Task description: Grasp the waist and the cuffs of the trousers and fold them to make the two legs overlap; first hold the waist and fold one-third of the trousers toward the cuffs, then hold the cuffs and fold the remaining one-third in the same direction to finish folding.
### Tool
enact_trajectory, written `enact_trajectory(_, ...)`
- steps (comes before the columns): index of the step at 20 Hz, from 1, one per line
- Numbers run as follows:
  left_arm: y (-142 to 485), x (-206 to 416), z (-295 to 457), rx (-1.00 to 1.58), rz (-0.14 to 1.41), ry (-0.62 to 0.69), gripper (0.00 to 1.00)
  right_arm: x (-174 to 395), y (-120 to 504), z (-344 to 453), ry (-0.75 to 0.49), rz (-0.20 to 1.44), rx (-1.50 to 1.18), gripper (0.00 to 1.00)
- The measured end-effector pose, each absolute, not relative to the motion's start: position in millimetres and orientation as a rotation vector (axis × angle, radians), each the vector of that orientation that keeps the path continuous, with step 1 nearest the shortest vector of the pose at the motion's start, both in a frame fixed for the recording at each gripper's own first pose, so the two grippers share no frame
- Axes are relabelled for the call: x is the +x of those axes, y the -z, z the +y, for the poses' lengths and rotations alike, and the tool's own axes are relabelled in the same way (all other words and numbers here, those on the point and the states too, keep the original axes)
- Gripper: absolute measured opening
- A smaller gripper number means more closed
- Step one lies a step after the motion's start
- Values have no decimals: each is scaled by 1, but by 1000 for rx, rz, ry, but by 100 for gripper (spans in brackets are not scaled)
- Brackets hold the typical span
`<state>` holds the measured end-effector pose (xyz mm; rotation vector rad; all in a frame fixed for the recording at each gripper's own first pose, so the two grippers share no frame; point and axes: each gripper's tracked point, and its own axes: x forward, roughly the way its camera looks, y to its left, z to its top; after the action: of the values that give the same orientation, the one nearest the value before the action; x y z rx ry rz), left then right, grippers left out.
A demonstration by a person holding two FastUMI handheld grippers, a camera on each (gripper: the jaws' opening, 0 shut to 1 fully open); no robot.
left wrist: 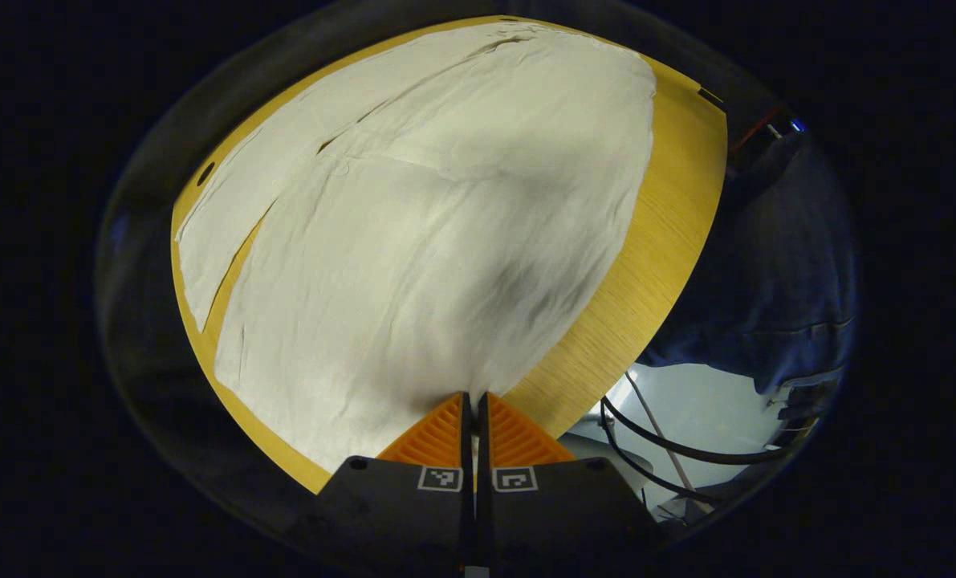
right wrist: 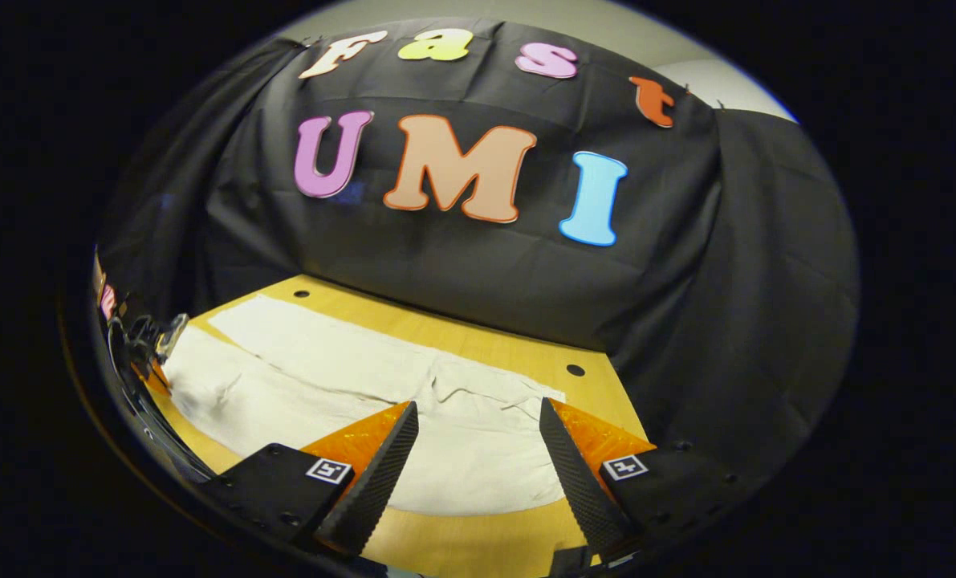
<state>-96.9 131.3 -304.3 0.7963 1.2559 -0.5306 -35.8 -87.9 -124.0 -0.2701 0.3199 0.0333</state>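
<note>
On the bench the pale trousers lie flat | left gripper jaws closed on a cuff edge, I judge | right gripper jaws wide above the waist | I'd pinch the waistband fully, lift both ends together.

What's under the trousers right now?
The trousers lie flat on the wooden table, whose bare top shows around them and between the legs. Anything beneath the cloth is covered. The left tool pinches their near edge.
</note>
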Motion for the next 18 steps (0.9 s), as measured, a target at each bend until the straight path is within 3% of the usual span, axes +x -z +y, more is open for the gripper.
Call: enact_trajectory(18,307,-96,130,881,1253,465,0,-54,330,-99,-660,887,-676,99)
